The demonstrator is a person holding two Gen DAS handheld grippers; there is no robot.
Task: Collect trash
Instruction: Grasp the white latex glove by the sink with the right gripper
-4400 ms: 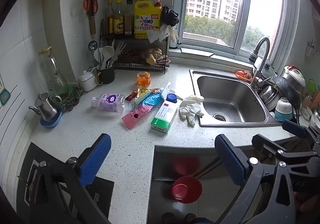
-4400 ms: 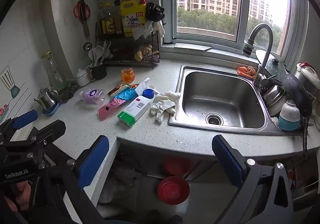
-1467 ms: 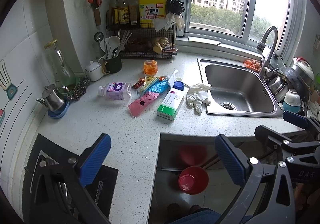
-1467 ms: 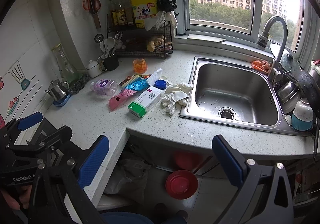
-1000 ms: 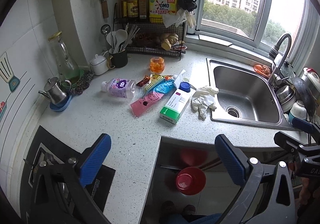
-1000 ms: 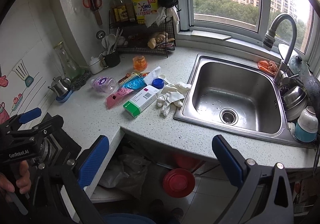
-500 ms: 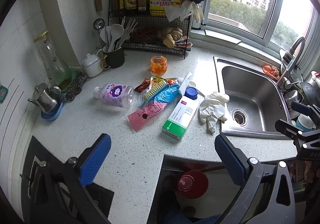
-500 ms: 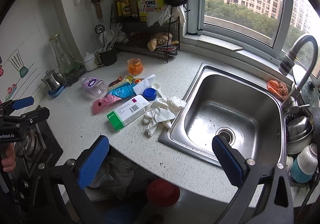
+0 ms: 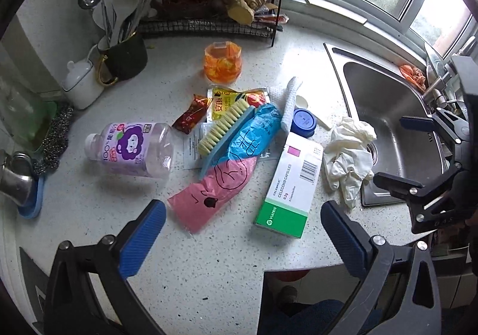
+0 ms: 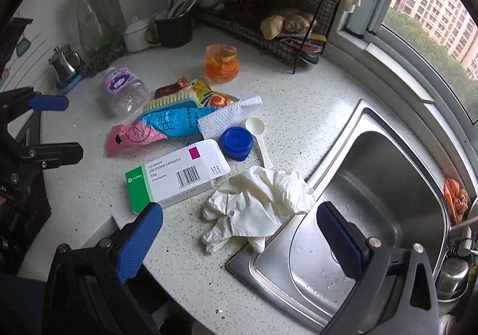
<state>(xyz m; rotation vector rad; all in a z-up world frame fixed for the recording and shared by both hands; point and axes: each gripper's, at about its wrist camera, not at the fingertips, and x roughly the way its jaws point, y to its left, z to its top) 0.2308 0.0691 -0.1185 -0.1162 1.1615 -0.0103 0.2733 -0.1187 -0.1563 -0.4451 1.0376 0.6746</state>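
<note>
Both grippers (image 9: 243,238) (image 10: 239,235) gape above crumpled gloves (image 10: 260,203) beside sink (image 10: 373,185).

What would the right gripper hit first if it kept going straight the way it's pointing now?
Most likely the crumpled white gloves at the sink's edge: they lie centred between the open right gripper fingers, nothing in front. Depth is hard to judge through the fisheye.

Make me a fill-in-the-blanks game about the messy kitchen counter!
1. The crumpled gloves lie at the edge of the ____.
2. The bottle with the purple label lies on its ____.
3. The brush has a ____ handle.
4. Both grippers, left and right, are ____ and hold nothing.

Missing words: sink; side; blue; open
</note>
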